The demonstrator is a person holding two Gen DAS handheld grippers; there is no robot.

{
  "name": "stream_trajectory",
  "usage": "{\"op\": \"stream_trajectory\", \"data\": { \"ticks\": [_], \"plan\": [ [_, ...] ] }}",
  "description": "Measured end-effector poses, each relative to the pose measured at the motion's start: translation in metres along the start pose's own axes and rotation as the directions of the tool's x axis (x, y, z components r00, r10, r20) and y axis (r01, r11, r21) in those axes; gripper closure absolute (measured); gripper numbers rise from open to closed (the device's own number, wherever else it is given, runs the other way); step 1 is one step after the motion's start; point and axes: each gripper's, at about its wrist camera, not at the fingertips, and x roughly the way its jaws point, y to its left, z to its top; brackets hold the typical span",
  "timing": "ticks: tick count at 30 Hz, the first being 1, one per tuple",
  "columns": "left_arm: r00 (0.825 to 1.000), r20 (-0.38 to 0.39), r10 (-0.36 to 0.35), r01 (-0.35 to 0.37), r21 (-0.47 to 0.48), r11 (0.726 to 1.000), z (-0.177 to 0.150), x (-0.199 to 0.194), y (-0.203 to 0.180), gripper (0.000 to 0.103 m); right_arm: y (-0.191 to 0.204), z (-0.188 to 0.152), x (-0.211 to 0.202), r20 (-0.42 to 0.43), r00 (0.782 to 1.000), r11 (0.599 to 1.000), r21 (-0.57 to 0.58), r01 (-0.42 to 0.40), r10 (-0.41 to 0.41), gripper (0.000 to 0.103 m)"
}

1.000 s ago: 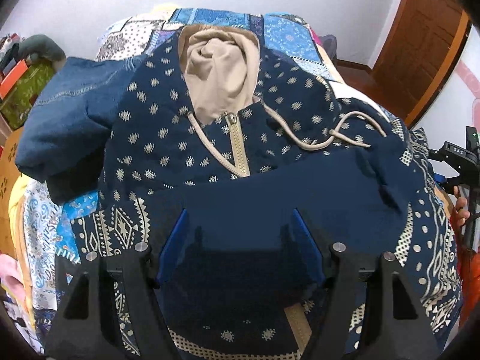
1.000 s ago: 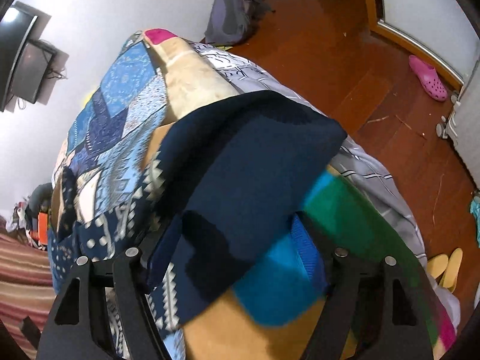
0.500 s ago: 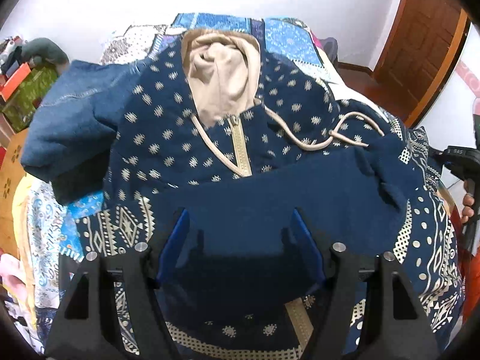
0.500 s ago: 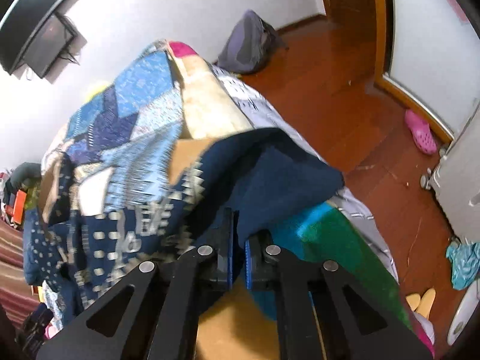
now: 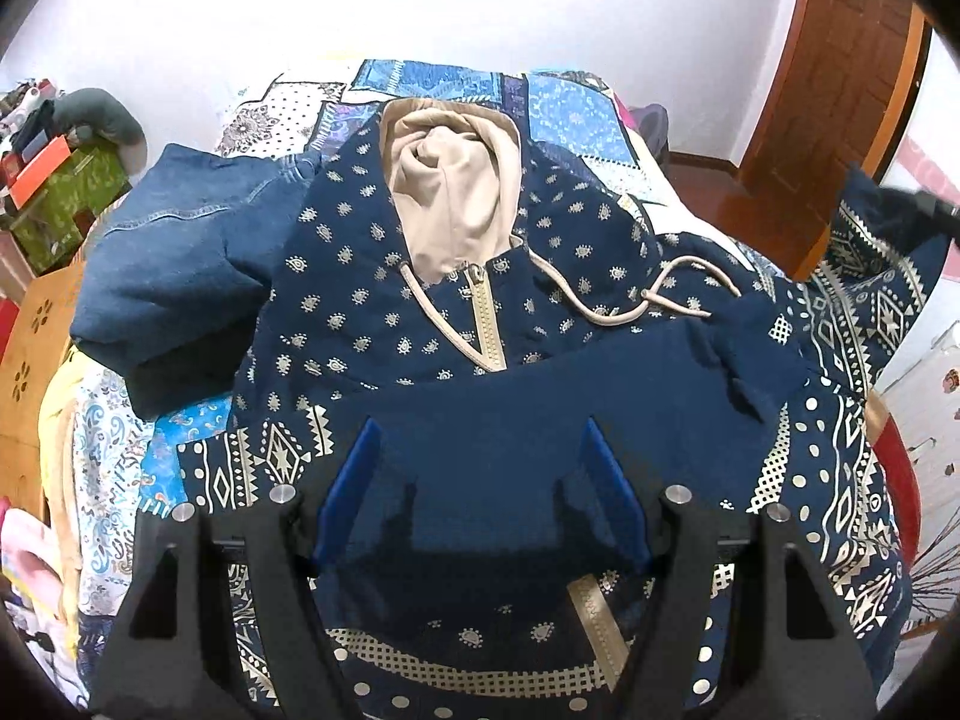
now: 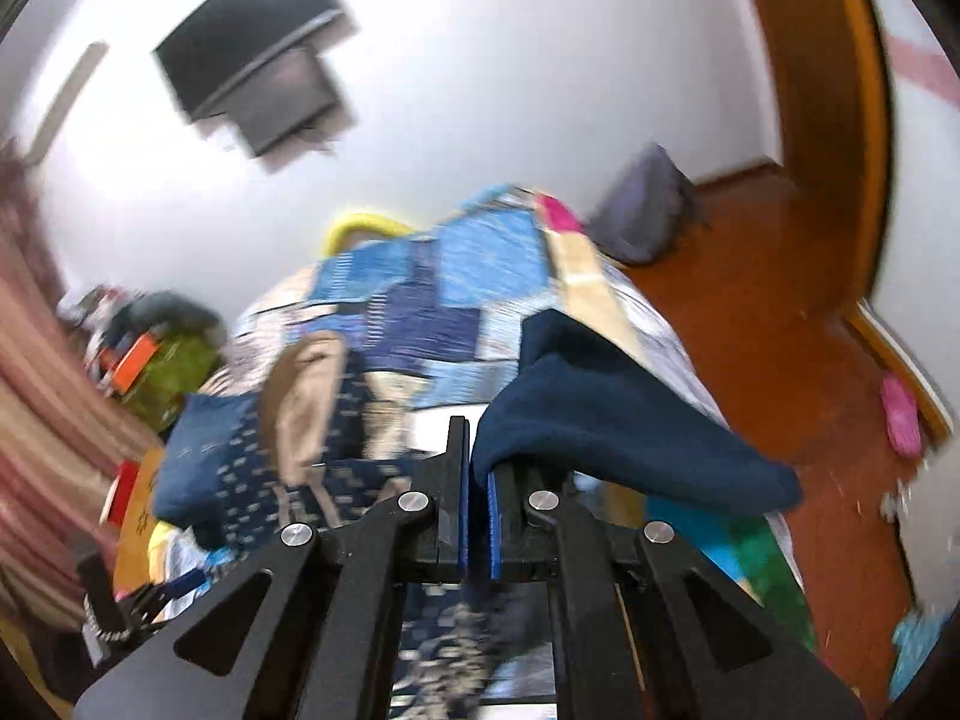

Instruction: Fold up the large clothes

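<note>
A navy patterned hoodie (image 5: 384,312) with a beige hood lining lies face up on the bed, zip toward me. My left gripper (image 5: 480,480) hangs open just above a plain navy fold across the hoodie's lower half, and its blue fingers (image 5: 354,480) straddle that fold without pinching it. My right gripper (image 6: 474,450) is shut on the hoodie's plain navy sleeve end (image 6: 600,420), which drapes over its right finger. In the left wrist view that patterned sleeve (image 5: 870,276) is raised at the right edge, with the right gripper a dark blur above it.
Folded denim jeans (image 5: 180,276) lie beside the hoodie on the left of the patchwork quilt (image 5: 570,114). A green box (image 5: 72,198) and clutter stand left of the bed. A wooden door (image 5: 840,90), a backpack (image 6: 648,222) and a pink slipper (image 6: 900,420) are on the right.
My right gripper shut on the navy sleeve end, then rose and rolled, lifting the sleeve off the bed. My left gripper lifted slightly and stayed open.
</note>
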Motion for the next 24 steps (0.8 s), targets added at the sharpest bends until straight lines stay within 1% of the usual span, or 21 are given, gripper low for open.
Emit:
{"op": "stream_trajectory", "data": {
  "ticks": [2,4,7,8,11,13,16,19,22,24],
  "plan": [
    [1.0,0.005,-0.001,0.001,-0.006,1.0,0.0,-0.003,0.003,0.034,0.024,-0.004,0.003,-0.016,0.999,0.998,-0.053,-0.043,0.043,0.099],
    [1.0,0.008,-0.004,0.004,-0.012,1.0,-0.001,-0.006,0.006,0.034,0.05,-0.017,0.015,-0.062,0.995,0.99,-0.107,-0.087,0.08,0.099],
    [1.0,0.01,-0.008,0.008,-0.014,1.0,-0.003,-0.009,0.01,0.034,0.07,-0.04,0.04,-0.14,0.986,0.982,-0.153,-0.109,0.088,0.099],
    [1.0,0.01,-0.006,0.007,-0.011,1.0,-0.004,-0.011,0.011,0.034,0.075,-0.052,0.054,-0.189,0.978,0.979,-0.162,-0.121,0.089,0.099],
    [1.0,0.007,-0.002,0.002,-0.003,1.0,-0.008,-0.014,0.014,0.034,0.078,-0.077,0.08,-0.294,0.953,0.977,-0.168,-0.13,0.076,0.099],
    [1.0,0.004,0.001,-0.001,0.0,1.0,-0.012,-0.016,0.016,0.034,0.077,-0.091,0.09,-0.342,0.939,0.975,-0.186,-0.119,0.049,0.099],
    [1.0,-0.002,0.003,-0.003,-0.002,1.0,-0.016,-0.016,0.018,0.034,0.076,-0.101,0.093,-0.365,0.931,0.971,-0.211,-0.11,0.027,0.099],
    [1.0,-0.012,-0.001,0.001,-0.008,1.0,-0.018,-0.014,0.017,0.034,0.075,-0.103,0.085,-0.371,0.928,0.967,-0.235,-0.103,0.009,0.099],
    [1.0,-0.016,-0.008,0.007,-0.01,1.0,-0.017,-0.013,0.015,0.034,0.072,-0.098,0.074,-0.369,0.929,0.969,-0.231,-0.082,-0.01,0.098],
    [1.0,-0.014,-0.012,0.012,-0.003,1.0,-0.016,-0.013,0.011,0.034,0.068,-0.092,0.064,-0.357,0.934,0.973,-0.22,-0.072,-0.011,0.098]
  ]
}}
